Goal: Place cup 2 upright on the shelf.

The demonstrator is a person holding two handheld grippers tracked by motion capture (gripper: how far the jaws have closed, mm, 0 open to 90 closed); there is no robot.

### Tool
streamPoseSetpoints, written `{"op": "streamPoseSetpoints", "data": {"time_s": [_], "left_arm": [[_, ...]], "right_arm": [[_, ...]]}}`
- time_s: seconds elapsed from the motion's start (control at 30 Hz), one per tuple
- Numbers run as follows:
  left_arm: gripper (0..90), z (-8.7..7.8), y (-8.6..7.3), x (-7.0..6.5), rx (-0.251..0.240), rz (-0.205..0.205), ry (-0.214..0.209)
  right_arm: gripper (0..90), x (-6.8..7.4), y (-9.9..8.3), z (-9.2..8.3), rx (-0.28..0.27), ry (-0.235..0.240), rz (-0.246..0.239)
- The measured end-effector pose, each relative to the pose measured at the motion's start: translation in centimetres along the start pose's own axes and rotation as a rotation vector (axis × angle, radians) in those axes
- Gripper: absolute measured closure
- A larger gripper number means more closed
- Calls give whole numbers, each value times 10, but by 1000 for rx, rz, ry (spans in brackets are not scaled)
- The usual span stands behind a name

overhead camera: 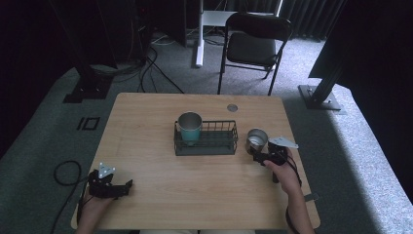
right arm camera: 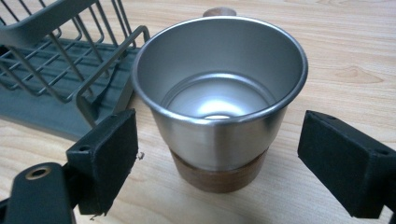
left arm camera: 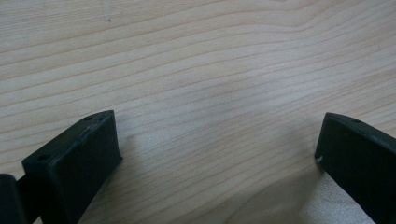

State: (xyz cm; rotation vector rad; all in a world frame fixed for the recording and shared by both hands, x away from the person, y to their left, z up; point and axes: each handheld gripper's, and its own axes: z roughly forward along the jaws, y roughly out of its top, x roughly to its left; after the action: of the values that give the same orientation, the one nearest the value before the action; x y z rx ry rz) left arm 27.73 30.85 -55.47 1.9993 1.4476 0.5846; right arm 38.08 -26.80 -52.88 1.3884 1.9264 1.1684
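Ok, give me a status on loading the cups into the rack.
Done: the teal cup stands upright in the left end of the wire rack. In hand: the right hand-held gripper is open, its jaws on either side of the steel cup, which stands on the table beside the rack, not yet gripped. Left: closing, lifting and racking it. The left hand-held gripper is open over bare wood.

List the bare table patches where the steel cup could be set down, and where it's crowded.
Free: the wide strip between the wire rack and the near table edge, between the left gripper and right gripper; also left of the rack and behind it. Crowded: right of the rack, where the steel cup stands between the right gripper's open jaws.
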Motion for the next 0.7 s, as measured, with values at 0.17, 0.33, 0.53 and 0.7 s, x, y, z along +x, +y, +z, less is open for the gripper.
{"op": "streamPoseSetpoints", "data": {"time_s": [0.17,0.33,0.53,0.7], "left_arm": [[4,0,0,0,0,0,0],[4,0,0,0,0,0,0],[4,0,0,0,0,0,0],[4,0,0,0,0,0,0]], "right_arm": [[121,-1,0,4,-2,0,6],[120,-3,0,7,-6,-1,13],[120,-3,2,11,-13,1,12],[120,-2,5,14,-21,3,10]]}}
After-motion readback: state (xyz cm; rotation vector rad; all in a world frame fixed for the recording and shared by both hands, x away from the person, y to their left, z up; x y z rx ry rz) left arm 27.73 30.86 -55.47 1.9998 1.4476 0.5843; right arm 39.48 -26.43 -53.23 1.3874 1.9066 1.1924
